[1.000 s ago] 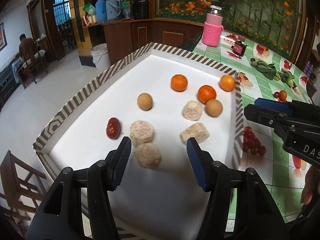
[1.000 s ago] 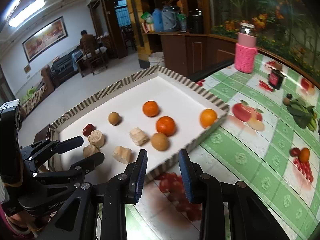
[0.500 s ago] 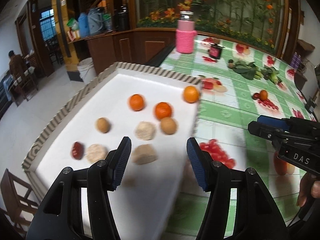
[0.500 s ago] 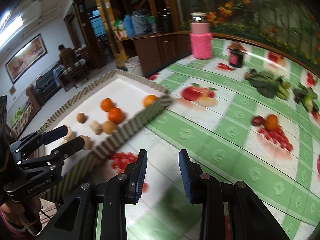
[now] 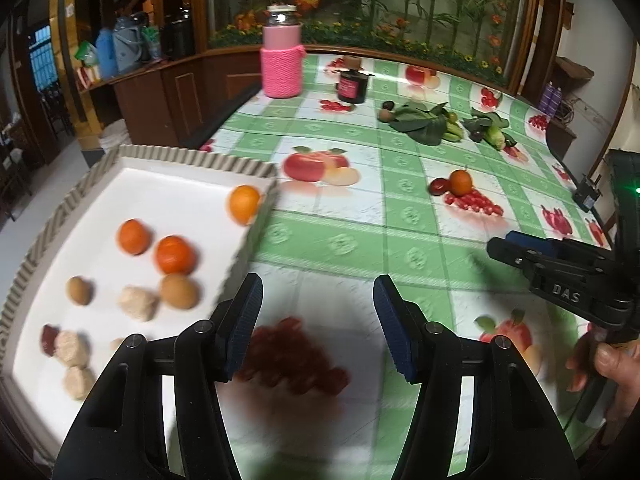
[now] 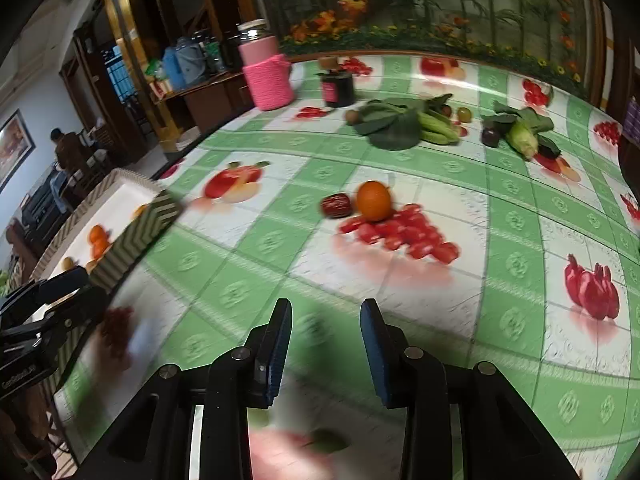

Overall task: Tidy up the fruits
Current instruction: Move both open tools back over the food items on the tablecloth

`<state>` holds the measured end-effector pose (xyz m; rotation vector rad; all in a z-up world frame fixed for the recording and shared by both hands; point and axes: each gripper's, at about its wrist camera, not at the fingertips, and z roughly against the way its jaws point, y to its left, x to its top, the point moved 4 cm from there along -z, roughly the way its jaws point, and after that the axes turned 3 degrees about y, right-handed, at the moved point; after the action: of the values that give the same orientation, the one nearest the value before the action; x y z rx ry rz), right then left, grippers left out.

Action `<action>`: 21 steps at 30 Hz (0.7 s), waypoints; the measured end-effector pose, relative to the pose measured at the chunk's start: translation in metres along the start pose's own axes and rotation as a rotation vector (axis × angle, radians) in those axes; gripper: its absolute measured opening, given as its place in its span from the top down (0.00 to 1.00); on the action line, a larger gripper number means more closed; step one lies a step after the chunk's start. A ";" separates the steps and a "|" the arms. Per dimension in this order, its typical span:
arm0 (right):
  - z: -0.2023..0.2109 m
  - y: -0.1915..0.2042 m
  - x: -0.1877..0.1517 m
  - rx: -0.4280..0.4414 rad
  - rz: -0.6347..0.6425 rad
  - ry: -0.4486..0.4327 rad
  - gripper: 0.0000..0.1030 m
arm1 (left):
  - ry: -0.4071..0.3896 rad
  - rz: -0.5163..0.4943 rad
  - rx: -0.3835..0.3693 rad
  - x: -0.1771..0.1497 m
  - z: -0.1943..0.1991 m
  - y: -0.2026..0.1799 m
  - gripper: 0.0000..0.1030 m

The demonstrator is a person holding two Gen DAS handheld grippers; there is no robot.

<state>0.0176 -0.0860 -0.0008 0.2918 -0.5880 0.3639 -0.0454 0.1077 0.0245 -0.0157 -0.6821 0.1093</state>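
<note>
A white tray (image 5: 256, 170) with a striped rim holds several oranges, brown round fruits, beige lumps and a red date (image 5: 49, 338). On the green fruit-print tablecloth an orange (image 6: 373, 200) and a red date (image 6: 336, 205) lie side by side, also in the left wrist view as orange (image 5: 461, 182) and date (image 5: 438, 186). My left gripper (image 5: 318, 314) hangs open over the cloth just right of the tray, nothing between its fingers. My right gripper (image 6: 323, 338) hovers nearer than the loose orange; its jaws are opening and hold nothing.
A pink knit-covered jar (image 6: 266, 76) and a dark jar (image 6: 339, 88) stand at the far side. Leafy greens, cucumbers (image 6: 434, 128), corn (image 6: 522, 140) and small fruits lie beyond the orange. A person sits in the far room (image 6: 68, 150).
Both grippers swept right, from over the tray out across the tablecloth. The tray slid to the left of both views and the loose orange and date came closer. The right jaws widened.
</note>
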 end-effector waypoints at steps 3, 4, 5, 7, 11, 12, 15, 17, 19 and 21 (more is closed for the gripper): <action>-0.008 -0.011 0.010 -0.020 -0.003 0.008 0.66 | 0.012 -0.010 -0.021 0.010 -0.009 -0.014 0.44; -0.010 -0.013 0.012 -0.021 -0.005 0.008 0.66 | 0.012 -0.012 -0.024 0.012 -0.010 -0.016 0.44; -0.012 -0.016 0.017 -0.020 -0.007 0.005 0.66 | 0.014 -0.017 -0.027 0.015 -0.013 -0.020 0.44; -0.015 -0.019 0.026 -0.016 -0.005 -0.001 0.66 | 0.019 -0.021 -0.034 0.020 -0.017 -0.026 0.44; -0.027 -0.023 0.045 -0.012 0.007 -0.001 0.66 | 0.038 -0.021 -0.045 0.026 -0.028 -0.033 0.44; -0.029 -0.024 0.050 -0.009 0.007 -0.001 0.66 | 0.044 -0.022 -0.049 0.028 -0.031 -0.034 0.44; -0.037 -0.030 0.061 0.005 -0.009 -0.002 0.66 | 0.054 -0.022 -0.047 0.030 -0.037 -0.036 0.44; -0.044 -0.035 0.066 0.025 -0.027 0.005 0.66 | 0.062 -0.019 -0.048 0.032 -0.042 -0.037 0.44; -0.053 -0.039 0.069 0.067 -0.051 0.020 0.66 | 0.067 -0.018 -0.045 0.033 -0.046 -0.038 0.44; -0.060 -0.040 0.067 0.112 -0.062 0.033 0.66 | 0.072 -0.015 -0.043 0.036 -0.050 -0.040 0.44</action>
<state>0.1151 -0.0830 -0.0155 0.4102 -0.5261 0.3419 0.0175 0.0727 0.0099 -0.0559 -0.6121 0.0787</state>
